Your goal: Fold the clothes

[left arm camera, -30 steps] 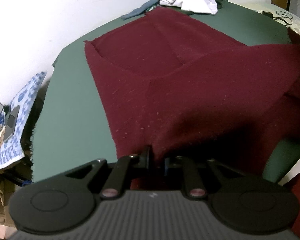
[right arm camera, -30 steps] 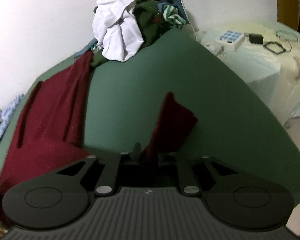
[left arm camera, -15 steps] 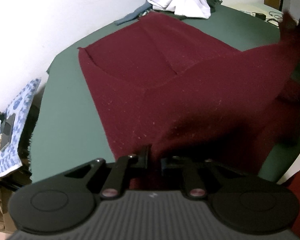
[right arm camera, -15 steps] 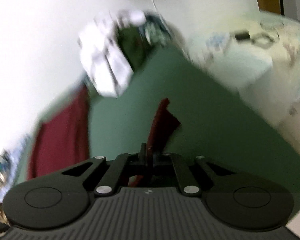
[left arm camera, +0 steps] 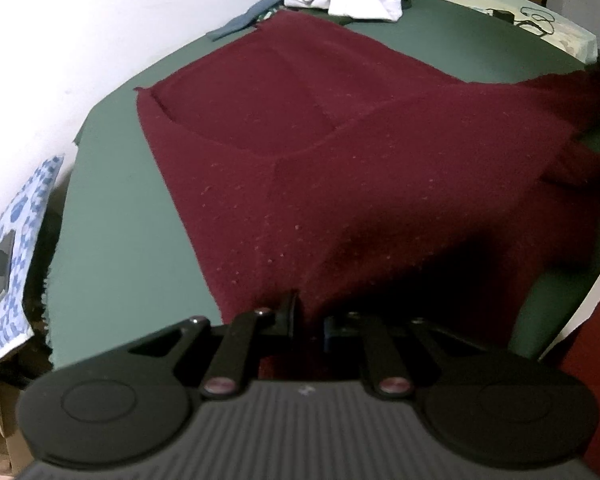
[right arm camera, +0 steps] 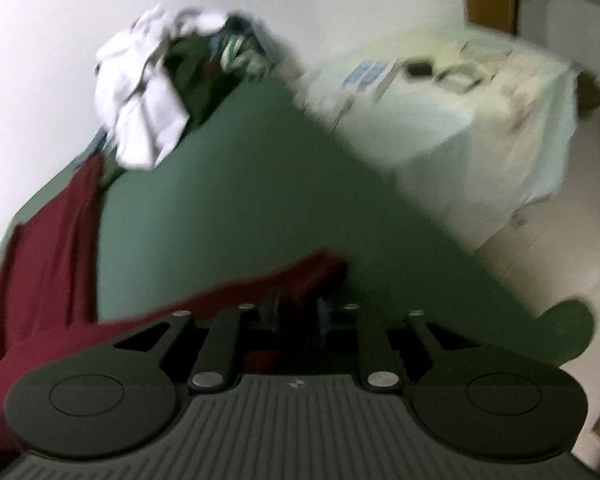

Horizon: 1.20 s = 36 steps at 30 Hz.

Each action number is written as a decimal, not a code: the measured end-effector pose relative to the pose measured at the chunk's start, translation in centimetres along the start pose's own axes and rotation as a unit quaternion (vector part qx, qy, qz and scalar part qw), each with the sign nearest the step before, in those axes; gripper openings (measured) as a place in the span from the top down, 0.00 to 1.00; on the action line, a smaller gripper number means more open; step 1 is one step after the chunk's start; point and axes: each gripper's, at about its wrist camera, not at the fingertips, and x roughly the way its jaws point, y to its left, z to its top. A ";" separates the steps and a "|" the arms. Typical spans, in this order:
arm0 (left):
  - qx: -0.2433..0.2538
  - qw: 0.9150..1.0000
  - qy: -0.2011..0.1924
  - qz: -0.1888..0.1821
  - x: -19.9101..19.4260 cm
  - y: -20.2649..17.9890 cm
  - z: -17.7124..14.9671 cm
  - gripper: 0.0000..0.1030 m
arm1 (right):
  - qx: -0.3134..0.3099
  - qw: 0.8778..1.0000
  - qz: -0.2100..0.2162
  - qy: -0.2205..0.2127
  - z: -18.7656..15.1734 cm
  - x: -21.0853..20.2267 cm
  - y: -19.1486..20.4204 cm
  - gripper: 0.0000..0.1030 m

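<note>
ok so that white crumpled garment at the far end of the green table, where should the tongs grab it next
Probably the loose lower flap of the white crumpled garment, which hangs nearest over the green table. Come in low from the near side: the dark green clothes sit behind it, so that flap is the clearest single layer.

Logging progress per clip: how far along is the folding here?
Early. Done: the maroon garment lies spread on the green table. In hand: left gripper and right gripper each pinch its cloth, near edge lifted. Left: completing the fold, plus the unfolded clothes pile.
</note>
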 end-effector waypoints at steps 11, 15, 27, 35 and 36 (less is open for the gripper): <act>-0.013 1.000 -0.009 -0.006 0.2 0.2 0.1 0.86 | -0.084 0.996 -0.017 0.023 -0.6 2.6 3.7 0.64; -0.015 1.000 -0.012 -0.015 0.0 0.4 0.0 0.86 | -0.072 0.997 -0.033 0.023 -0.3 2.5 2.7 0.97; -0.004 0.997 -0.001 -0.081 -2.9 2.8 -1.5 0.76 | -0.045 0.994 -0.085 -0.050 2.0 0.0 3.4 0.61; -0.023 0.994 -0.003 -0.108 -5.0 5.4 -1.8 0.75 | -0.123 0.979 0.148 0.070 0.4 1.4 10.6 0.72; -0.025 0.993 -0.007 -0.116 -5.1 5.7 -1.7 0.75 | -0.121 0.975 0.158 0.095 -0.1 2.1 11.0 0.72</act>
